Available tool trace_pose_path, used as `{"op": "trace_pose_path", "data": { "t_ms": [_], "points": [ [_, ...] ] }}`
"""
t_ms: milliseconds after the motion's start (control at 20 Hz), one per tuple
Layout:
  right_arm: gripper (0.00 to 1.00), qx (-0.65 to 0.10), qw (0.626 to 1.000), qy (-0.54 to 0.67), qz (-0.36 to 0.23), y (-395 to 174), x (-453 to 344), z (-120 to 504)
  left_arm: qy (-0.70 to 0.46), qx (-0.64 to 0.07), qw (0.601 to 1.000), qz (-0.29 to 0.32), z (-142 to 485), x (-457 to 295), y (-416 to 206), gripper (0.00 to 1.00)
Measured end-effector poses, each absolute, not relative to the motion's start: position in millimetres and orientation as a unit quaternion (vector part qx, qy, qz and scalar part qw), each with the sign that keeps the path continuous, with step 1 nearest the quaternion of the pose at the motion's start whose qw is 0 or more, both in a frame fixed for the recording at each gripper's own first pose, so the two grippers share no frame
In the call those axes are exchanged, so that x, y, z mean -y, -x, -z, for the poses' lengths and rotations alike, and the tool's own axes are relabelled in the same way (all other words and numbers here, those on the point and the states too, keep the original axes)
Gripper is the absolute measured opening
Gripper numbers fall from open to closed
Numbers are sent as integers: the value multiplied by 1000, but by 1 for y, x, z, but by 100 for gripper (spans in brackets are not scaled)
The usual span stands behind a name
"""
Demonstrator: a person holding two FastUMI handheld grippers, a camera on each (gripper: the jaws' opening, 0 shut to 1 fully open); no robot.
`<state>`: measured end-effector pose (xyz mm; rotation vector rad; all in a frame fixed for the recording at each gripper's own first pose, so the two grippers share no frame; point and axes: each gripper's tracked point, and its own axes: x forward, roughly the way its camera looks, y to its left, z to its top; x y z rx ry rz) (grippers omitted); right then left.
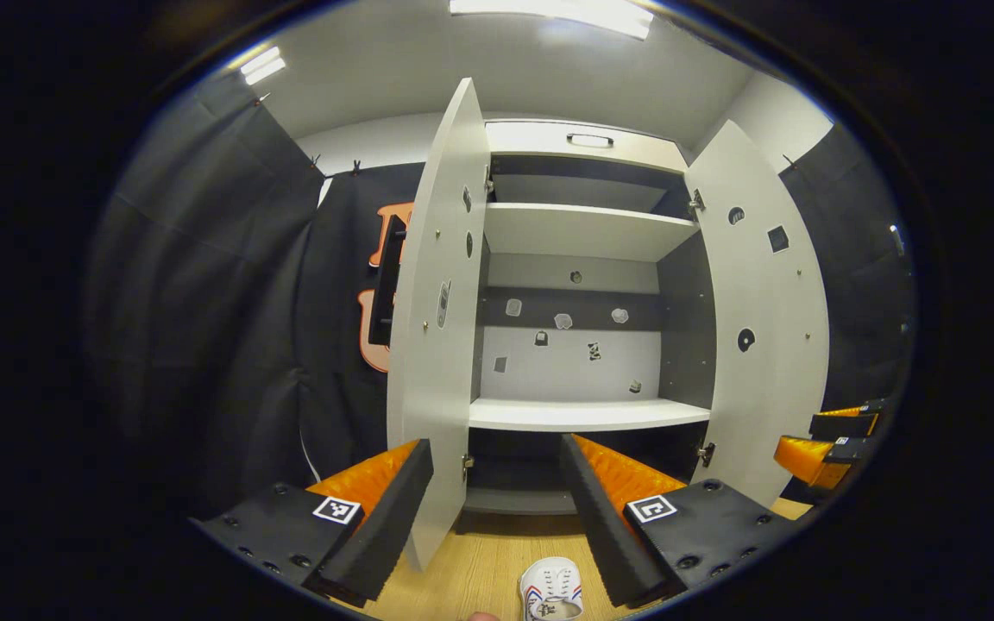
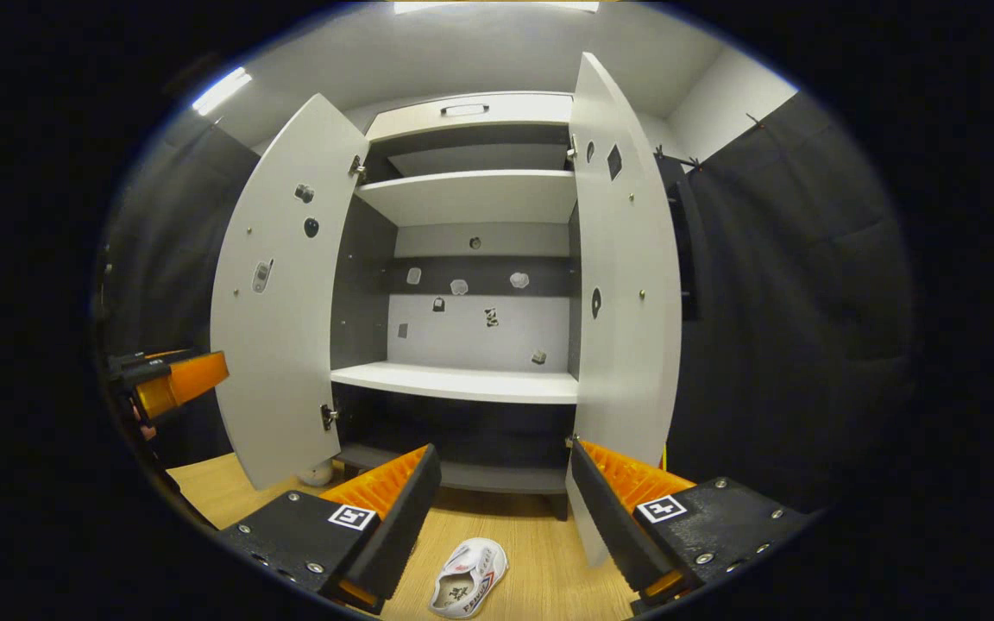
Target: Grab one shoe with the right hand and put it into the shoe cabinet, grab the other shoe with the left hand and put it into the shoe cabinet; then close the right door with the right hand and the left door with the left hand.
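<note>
The white shoe cabinet [image 1: 588,231] stands ahead with both doors swung wide, the left door [image 1: 432,328] and the right door [image 1: 764,336]. A white shoe [image 1: 551,589] with striped sides lies on the wooden floor just below my left gripper [image 1: 494,442], which is open and holds nothing. In the right gripper view the same shoe [image 2: 467,578] lies between and under the fingers of my right gripper [image 2: 506,447], also open and holding nothing. A small white rounded thing [image 2: 317,473] peeks out under the left door [image 2: 286,302]; too much is hidden to name it.
The middle shelf [image 2: 462,381] and the upper shelf [image 2: 471,194] are bare, with small stickers on the back panel. Black cloth walls close in on both sides. The right gripper [image 1: 820,435] shows at the far right, the left gripper [image 2: 173,379] at the far left.
</note>
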<state>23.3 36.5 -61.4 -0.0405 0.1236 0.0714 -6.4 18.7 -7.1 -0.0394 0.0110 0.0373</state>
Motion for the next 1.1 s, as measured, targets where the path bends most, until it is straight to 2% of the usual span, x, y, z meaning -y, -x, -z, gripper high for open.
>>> {"op": "trace_pose_path", "data": {
  "t_ms": [150,400,450,600,650,700,750,850,900,1100],
  "points": [
    [94,-107,993,20,-43,-28,-46,105,20,-7,999,-24,9,-24,7,99],
    [94,-185,982,13,-43,-36,-53,187,17,-10,999,-32,12,-32,10,94],
    [94,-202,978,19,-42,-35,-53,206,18,-10,999,-33,13,-33,10,96],
    [95,-250,967,33,-43,-30,-55,260,19,-11,999,-35,14,-37,11,94],
    [95,-268,962,39,-44,-27,-55,277,20,-11,999,-35,14,-37,12,96],
    [95,-282,957,45,-42,-26,-54,292,20,-11,999,-37,15,-39,11,94],
    [95,-293,954,48,-39,-25,-53,304,20,-11,999,-39,15,-41,12,96],
    [94,-312,948,54,-32,-22,-49,324,20,-13,999,-42,17,-44,13,94],
    [93,-324,944,59,-28,-22,-46,336,21,-15,999,-43,19,-46,13,96],
    [91,-371,926,70,-12,-26,-35,376,17,-18,999,-46,20,-48,14,96]
  ]
}}
